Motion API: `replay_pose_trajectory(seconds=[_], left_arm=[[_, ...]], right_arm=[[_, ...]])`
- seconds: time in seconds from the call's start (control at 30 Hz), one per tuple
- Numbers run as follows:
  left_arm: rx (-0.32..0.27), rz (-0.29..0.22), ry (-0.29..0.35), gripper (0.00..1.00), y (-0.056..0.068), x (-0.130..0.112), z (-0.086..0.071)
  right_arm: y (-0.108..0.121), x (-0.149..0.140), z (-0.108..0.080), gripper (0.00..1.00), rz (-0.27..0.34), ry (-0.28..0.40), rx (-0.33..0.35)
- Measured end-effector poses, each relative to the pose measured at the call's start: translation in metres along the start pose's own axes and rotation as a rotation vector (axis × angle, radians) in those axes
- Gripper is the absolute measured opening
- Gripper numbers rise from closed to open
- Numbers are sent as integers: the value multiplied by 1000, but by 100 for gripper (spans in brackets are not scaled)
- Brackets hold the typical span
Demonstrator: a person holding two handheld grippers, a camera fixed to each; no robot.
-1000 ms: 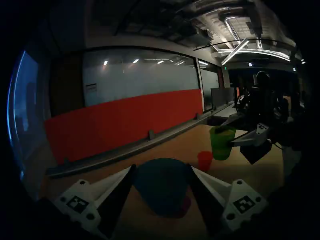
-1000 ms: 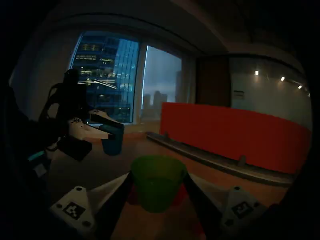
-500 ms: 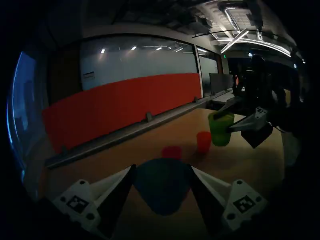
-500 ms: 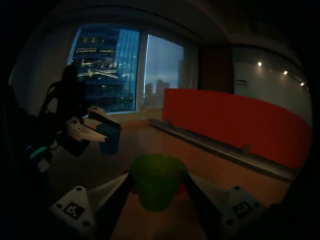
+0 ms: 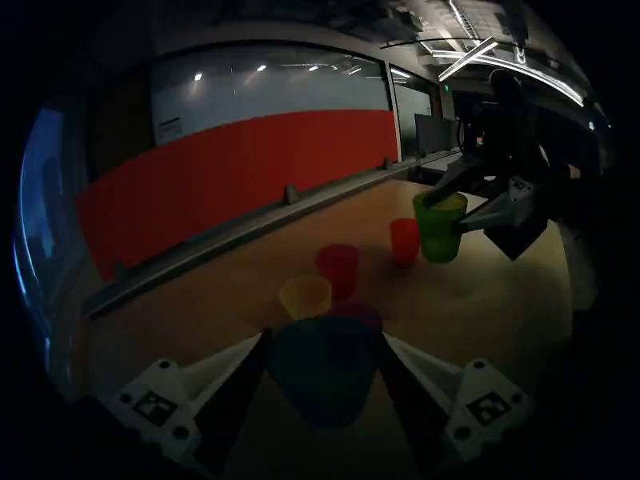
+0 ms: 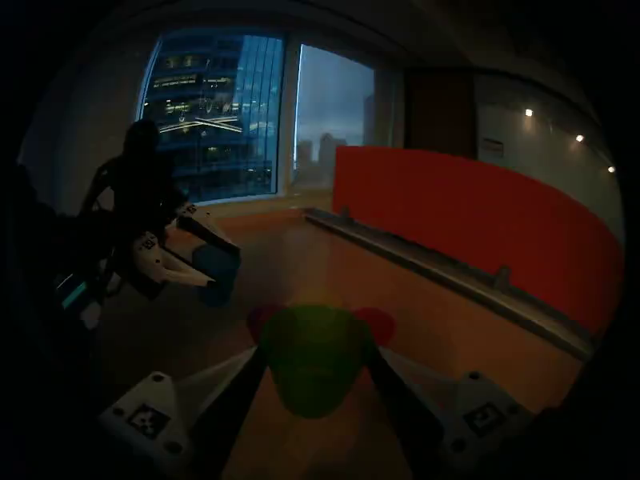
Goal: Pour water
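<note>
a long wooden desk (image 5: 496, 312) runs through the dim room. a red panel (image 5: 240, 168) stands along its far edge, and a tall window (image 6: 216, 112) at one end shows lit towers outside. a person (image 6: 140, 176) is at the desk, seen as little more than a dark shape behind the grippers.

the left gripper (image 5: 323, 344) has its fingers clamped on either side of a blue cup (image 5: 324, 380), held over the near part of the desk. the right gripper (image 6: 316, 356) has its fingers pressed on the two sides of a green cup (image 6: 314, 376). in the left gripper view this green cup is further down the desk, close to upright, its rim catching the light. i cannot tell whether either held cup touches the desk.

just beside the green cup stands a small red cup (image 5: 405, 240). nearer the blue cup are a dark red cup (image 5: 338, 268) and, just beside it, a yellow cup (image 5: 306, 296), both upright on the desk. it is too dark to tell whether any cup holds water.
</note>
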State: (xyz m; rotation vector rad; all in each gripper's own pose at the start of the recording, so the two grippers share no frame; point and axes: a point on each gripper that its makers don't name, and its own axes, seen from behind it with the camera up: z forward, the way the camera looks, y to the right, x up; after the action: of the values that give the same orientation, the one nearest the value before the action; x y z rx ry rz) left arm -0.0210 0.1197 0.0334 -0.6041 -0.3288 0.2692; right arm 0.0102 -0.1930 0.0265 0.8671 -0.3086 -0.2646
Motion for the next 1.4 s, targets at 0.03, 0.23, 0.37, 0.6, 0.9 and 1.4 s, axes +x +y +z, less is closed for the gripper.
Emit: replay_pose_trajectory(seconds=[0.03,0.23,0.37,0.6,0.9,1.4], left_arm=[[-3,3,-7,91,1,-3,0],[-17,6,-53,90,3,-20,4],[-25,4,-80,90,4,-29,9],[-38,13,-119,90,7,-43,18],[-56,8,-149,90,12,-58,28],[-64,-3,-160,91,14,-71,38]], right_arm=[[0,-2,1,100,1,-7,1],[2,-13,6,100,3,-46,5],[2,-19,8,100,0,-66,7],[1,-30,11,100,-8,-98,13],[1,-38,17,100,-8,-117,16],[2,-46,24,100,3,-132,19]])
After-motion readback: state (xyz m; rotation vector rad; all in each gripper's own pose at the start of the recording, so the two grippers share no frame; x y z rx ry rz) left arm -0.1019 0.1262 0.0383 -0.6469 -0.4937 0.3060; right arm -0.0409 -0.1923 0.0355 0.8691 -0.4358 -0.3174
